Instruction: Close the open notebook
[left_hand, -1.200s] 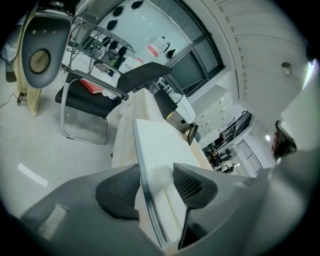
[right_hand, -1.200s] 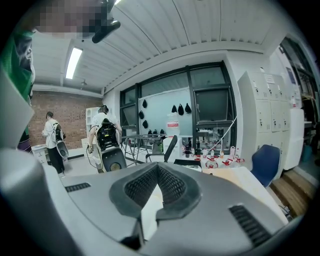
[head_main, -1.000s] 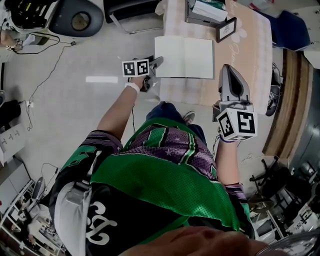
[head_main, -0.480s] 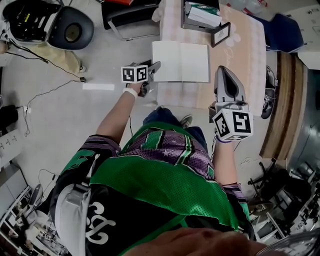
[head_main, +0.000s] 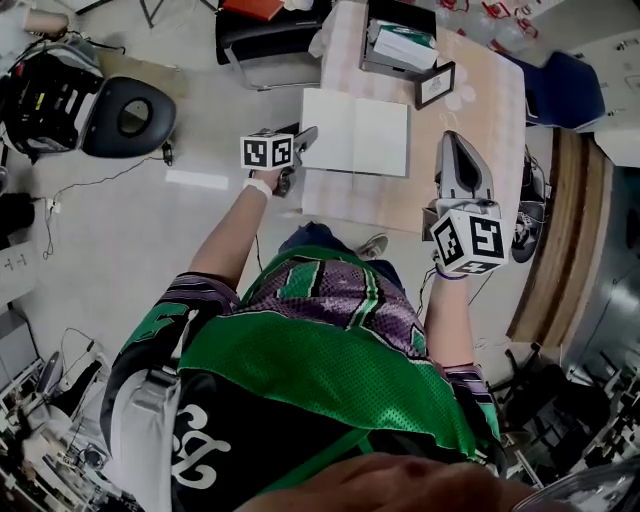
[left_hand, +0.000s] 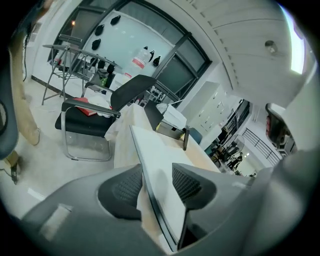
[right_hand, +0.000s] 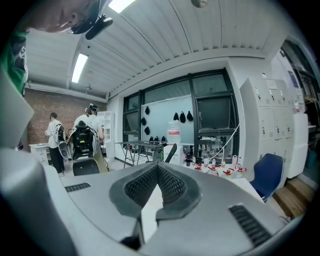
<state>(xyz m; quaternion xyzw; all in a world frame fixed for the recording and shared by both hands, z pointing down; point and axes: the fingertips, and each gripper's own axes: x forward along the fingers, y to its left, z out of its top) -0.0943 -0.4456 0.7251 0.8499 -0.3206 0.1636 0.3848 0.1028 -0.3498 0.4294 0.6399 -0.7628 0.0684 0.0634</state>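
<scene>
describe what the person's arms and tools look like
The left tool and right tool are grey tapered wedges with dark ribbed pads; each carries a white cube with black square markers. Short green-and-purple jersey sleeves; a white band on the left wrist.

Open notebook (head_main: 355, 130) lies on the tabletop (head_main: 488, 100). Left tool (head_main: 308, 136) is at its left edge, jaws just closing slightly, seemingly around the cover. Right tool (head_main: 455, 145) hovers just right.
</scene>
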